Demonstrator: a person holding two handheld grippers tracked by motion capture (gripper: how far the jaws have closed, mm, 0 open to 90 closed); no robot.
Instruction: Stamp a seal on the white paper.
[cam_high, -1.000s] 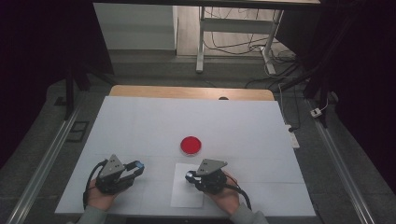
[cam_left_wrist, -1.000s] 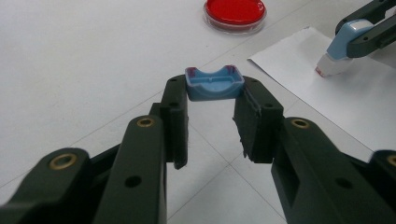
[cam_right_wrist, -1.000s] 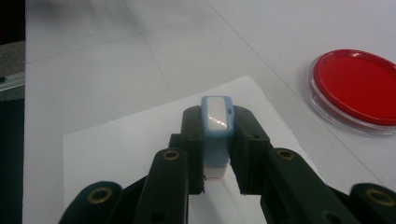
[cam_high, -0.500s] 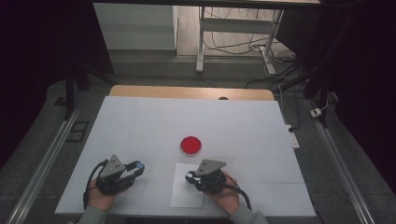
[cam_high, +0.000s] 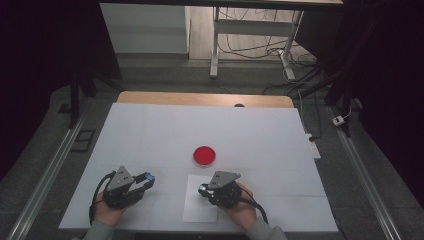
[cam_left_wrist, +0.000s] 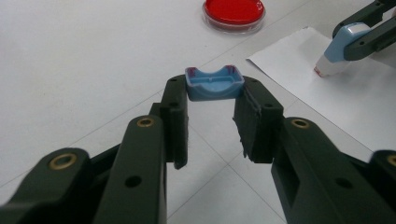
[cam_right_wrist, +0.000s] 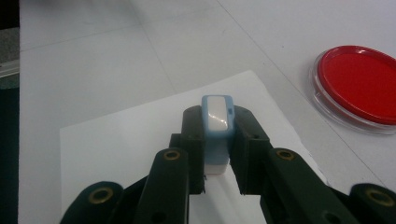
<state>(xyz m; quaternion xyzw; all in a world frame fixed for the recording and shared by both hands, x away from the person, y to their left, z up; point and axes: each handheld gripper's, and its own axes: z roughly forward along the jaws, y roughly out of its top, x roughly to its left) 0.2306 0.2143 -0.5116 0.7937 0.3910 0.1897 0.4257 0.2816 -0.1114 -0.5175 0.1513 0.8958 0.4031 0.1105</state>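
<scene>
My left gripper (cam_left_wrist: 214, 95) is shut on a small light-blue cap (cam_left_wrist: 215, 83) with reddish marks on its rim, held just above the white table at the front left (cam_high: 148, 177). My right gripper (cam_right_wrist: 217, 133) is shut on a blue-and-white stamp-like tool (cam_right_wrist: 216, 109). In the left gripper view that tool (cam_left_wrist: 338, 51) points its reddish tip down at a white paper sheet (cam_left_wrist: 359, 107). I cannot tell whether the tip touches the sheet. A red-filled round dish (cam_high: 204, 155) lies beyond both grippers.
The white table top (cam_high: 150, 135) stretches far ahead, with a wooden edge (cam_high: 200, 99) at its back. The paper sheet (cam_high: 197, 212) lies near the front edge. Dark floor, metal rails and cables surround the table.
</scene>
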